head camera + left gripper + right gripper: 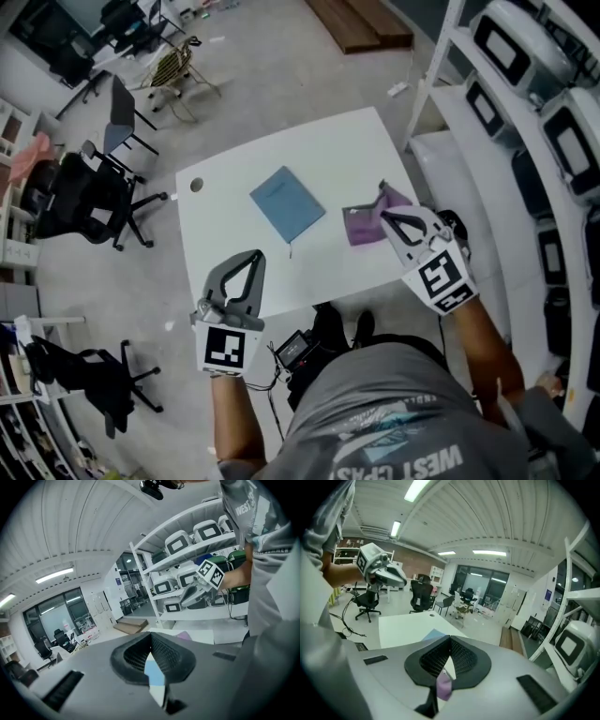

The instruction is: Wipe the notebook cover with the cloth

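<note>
A blue notebook lies closed near the middle of the white table. To its right lies a purple cloth, rumpled, with one corner raised. My right gripper sits over the cloth's right part. In the right gripper view a purple fold is pinched between the jaws, so it is shut on the cloth. My left gripper hovers at the table's near edge, left of the notebook, jaws together and holding nothing. Through its jaws a strip of the notebook shows.
Tall shelving with white boxy devices stands close on the right. Black office chairs stand left of the table, and another black chair near its front left. A small round hole marks the table's far left corner.
</note>
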Demonstrator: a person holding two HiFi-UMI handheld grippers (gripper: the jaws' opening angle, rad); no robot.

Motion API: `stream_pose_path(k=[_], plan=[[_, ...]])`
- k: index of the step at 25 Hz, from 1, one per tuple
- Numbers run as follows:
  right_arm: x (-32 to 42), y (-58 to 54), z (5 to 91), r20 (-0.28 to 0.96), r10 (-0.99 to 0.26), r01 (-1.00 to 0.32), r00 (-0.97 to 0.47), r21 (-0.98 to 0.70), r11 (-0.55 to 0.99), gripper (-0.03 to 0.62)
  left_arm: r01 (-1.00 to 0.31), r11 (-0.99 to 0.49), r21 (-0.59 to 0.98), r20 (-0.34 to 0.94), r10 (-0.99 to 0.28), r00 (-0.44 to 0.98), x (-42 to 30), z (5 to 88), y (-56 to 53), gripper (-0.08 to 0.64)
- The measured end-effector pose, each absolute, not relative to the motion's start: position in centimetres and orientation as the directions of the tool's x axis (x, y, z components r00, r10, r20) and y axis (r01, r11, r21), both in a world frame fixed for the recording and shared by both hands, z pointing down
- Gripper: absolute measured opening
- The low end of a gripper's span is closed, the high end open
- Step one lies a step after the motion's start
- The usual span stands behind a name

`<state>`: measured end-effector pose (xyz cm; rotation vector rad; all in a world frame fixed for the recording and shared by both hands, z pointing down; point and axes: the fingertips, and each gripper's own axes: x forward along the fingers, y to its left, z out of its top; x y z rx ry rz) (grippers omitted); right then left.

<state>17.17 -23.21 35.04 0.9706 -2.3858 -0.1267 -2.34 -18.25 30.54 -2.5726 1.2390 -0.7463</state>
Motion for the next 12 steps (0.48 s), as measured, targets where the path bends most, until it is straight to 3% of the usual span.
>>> stream_pose_path(k=[12], plan=[[16.0,-16.4,20.6,0.279,-0.675,-0.525,-0.683,0.453,0.72,0.028,-0.675,-0.603,-0.425,0.289,-0.797,0.531,-0.7,26.7,-14.3,0.002]])
